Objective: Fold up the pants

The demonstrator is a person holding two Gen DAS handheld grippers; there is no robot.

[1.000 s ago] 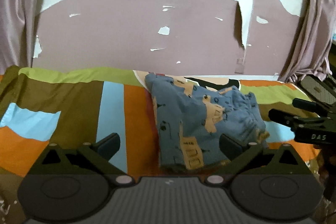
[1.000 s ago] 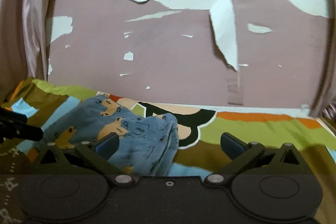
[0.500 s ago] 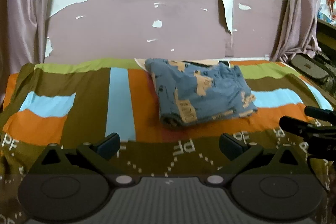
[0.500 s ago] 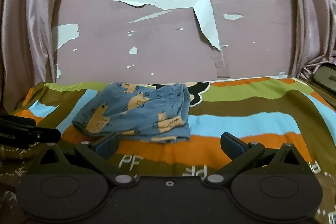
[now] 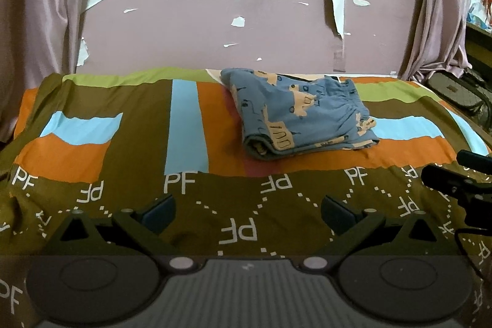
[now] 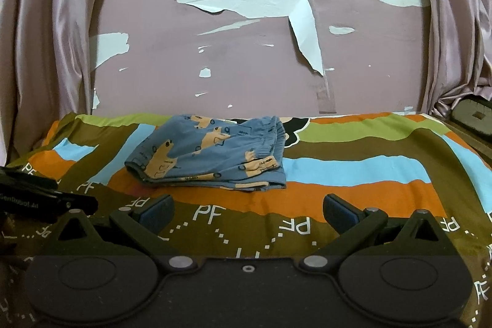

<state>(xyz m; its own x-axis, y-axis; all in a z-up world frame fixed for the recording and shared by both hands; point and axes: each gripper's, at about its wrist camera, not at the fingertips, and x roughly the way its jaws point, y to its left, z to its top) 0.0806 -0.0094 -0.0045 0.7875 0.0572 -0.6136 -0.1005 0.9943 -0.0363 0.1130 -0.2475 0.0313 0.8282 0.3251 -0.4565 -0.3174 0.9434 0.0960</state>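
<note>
The blue pants with tan animal print (image 5: 299,116) lie folded in a compact rectangle on the striped bedspread (image 5: 184,125), near the far wall. They also show in the right wrist view (image 6: 212,152). My left gripper (image 5: 247,212) is open and empty, well short of the pants, over the brown "PF" band. My right gripper (image 6: 247,212) is open and empty, also back from the pants. The right gripper shows at the right edge of the left wrist view (image 5: 455,183), and the left gripper shows at the left edge of the right wrist view (image 6: 46,199).
A pink wall with peeling paint (image 5: 246,20) stands behind the bed. Pink curtains hang at the left (image 5: 40,20) and right (image 5: 442,5). A dark bag (image 5: 461,94) lies beyond the bed's right edge.
Both grippers have drawn back from the folded pants toward the near side of the bed. The pants stay in place on the bedspread.
</note>
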